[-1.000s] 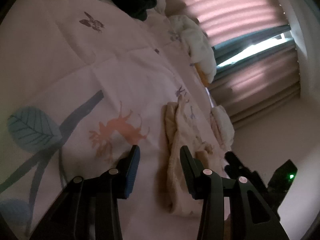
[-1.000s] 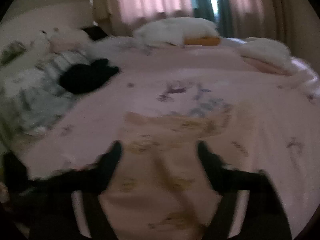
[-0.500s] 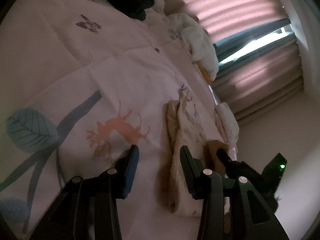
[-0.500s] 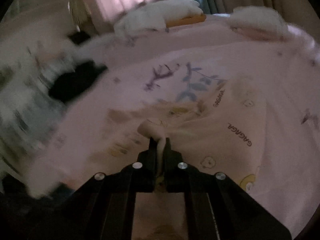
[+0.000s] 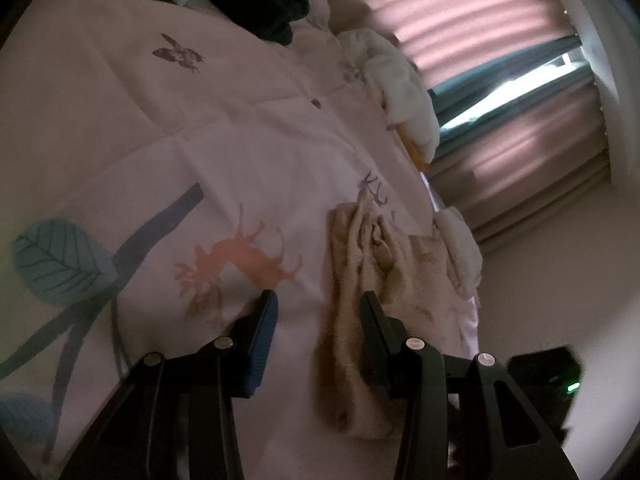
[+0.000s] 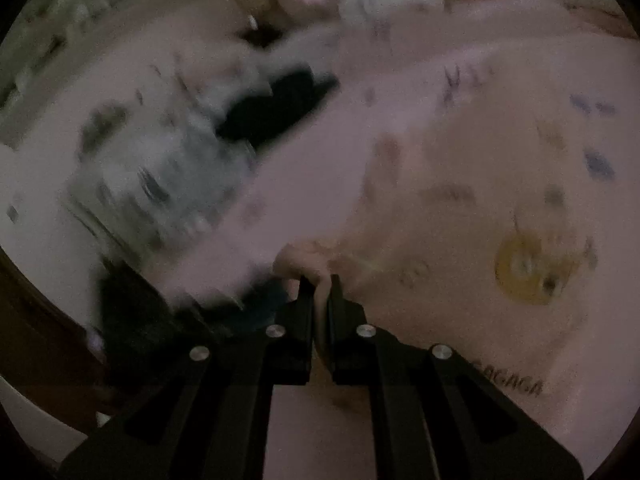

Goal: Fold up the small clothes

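Right hand-held gripper [image 6: 319, 280] has clamped the garment [image 6: 460, 216].

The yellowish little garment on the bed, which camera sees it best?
The left wrist view: the beige garment lies sharp and nearly whole on the bedspread. The right wrist view shows it blurred, a fold pinched in the right gripper.

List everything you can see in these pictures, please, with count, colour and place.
Garment: one, beige, printed, on the bedspread, a fold pinched by the right gripper.
Bedspread: one, pink with leaf and deer prints, beneath everything.
Dark clothing: one pile, black, far edge.
White clothes: one heap, by the curtains.
Curtains: pink, behind the bed.
Left gripper: one, black, open, above the garment's edge.
Right gripper: one, black, shut on the garment.
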Tool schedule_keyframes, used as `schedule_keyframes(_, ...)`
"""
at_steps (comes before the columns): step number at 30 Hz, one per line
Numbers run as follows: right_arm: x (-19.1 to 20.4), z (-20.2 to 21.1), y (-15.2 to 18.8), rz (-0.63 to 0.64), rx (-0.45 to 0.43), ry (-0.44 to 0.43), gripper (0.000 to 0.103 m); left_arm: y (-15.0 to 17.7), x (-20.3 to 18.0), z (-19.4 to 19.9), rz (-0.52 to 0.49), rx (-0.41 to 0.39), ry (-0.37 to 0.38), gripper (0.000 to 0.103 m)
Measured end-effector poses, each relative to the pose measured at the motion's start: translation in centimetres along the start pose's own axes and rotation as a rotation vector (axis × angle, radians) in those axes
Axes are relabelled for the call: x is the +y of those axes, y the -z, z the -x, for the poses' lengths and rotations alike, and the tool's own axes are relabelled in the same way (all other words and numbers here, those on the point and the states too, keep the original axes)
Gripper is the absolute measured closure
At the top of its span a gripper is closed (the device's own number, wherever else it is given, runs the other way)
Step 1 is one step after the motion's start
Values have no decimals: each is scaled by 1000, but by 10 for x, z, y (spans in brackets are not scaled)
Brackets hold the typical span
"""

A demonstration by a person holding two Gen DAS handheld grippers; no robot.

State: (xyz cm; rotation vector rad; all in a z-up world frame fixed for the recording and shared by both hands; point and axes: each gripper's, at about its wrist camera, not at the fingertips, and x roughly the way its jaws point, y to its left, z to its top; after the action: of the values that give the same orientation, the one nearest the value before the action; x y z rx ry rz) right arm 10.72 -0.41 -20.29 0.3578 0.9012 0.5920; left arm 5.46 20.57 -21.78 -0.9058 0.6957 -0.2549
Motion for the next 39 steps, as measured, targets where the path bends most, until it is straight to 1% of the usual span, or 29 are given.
schedule_keyframes(2, -1, 3, 1, -33, -23, -44, 96, -1, 0, 0, -2, -2, -4, 59)
schedule_keyframes(4, 2, 10, -7, -46, -49, -102, 96, -1, 1, 0, -3, -3, -10, 59)
schedule_keyframes(7, 16, 17, -10, 11, -55, -108, 97, -2, 1, -1, -7, -8, -18, 59)
schedule_keyframes(9, 21, 13, -3, 48, -22, -126, 97, -3, -2, -2, -4, -11, -20, 59)
schedule_keyframes(10, 24, 6, 4, 77, 15, -115, 97, -3, -1, -1, -2, -12, -18, 59)
schedule_keyframes(11, 26, -6, 9, 116, 52, -65, 98, -3, -1, -1, -1, -14, -17, 59)
schedule_keyframes(12, 27, -17, 16, 157, 89, -2, 103, -3, -1, -1, -1, -14, -16, 59)
schedule_keyframes(13, 28, -25, 23, 183, 85, 26, 103, -2, -1, -2, -3, -13, -18, 59)
schedule_keyframes(15, 28, -21, 19, 160, 67, 4, 103, -2, -2, -1, -15, -11, -19, 59)
schedule_keyframes(16, 26, -20, 16, 140, 75, -13, 100, -3, -1, -1, -17, -8, -18, 59)
schedule_keyframes(20, 18, -18, 13, 110, 98, -45, 100, -4, 1, -1, -7, -2, -4, 59)
schedule_keyframes(23, 12, -14, 17, 99, 97, -50, 100, -6, 4, 1, 4, 2, 13, 59)
schedule_keyframes(27, 18, -8, 22, 96, 104, -33, 98, -7, 6, 1, 5, 11, 23, 59)
schedule_keyframes(29, 22, -1, 21, 99, 118, -18, 93, -8, 6, 2, 0, 16, 26, 59)
schedule_keyframes(30, 24, 3, 19, 107, 120, -6, 87, -9, 7, 2, 2, 18, 28, 59)
schedule_keyframes(31, 28, 9, 16, 120, 109, 15, 79, -10, 8, 3, 6, 21, 34, 59)
schedule_keyframes(32, 31, 14, 13, 131, 91, 33, 75, -10, 9, 3, 12, 22, 40, 59)
schedule_keyframes(33, 34, 23, 7, 143, 52, 64, 63, -11, 10, 4, 20, 23, 47, 59)
schedule_keyframes(34, 35, 30, 1, 145, 10, 94, 54, -12, 12, 4, 30, 23, 54, 59)
schedule_keyframes(35, 35, 35, -4, 141, -33, 120, 38, -11, 12, 4, 39, 21, 58, 59)
schedule_keyframes(36, 35, 41, -10, 130, -78, 146, 26, -11, 12, 4, 46, 18, 60, 59)
schedule_keyframes(37, 34, 44, -21, 116, -121, 182, 22, -11, 12, 4, 51, 14, 60, 59)
schedule_keyframes(39, 32, 40, -37, 109, -161, 211, 22, -9, 9, 3, 48, 8, 50, 59)
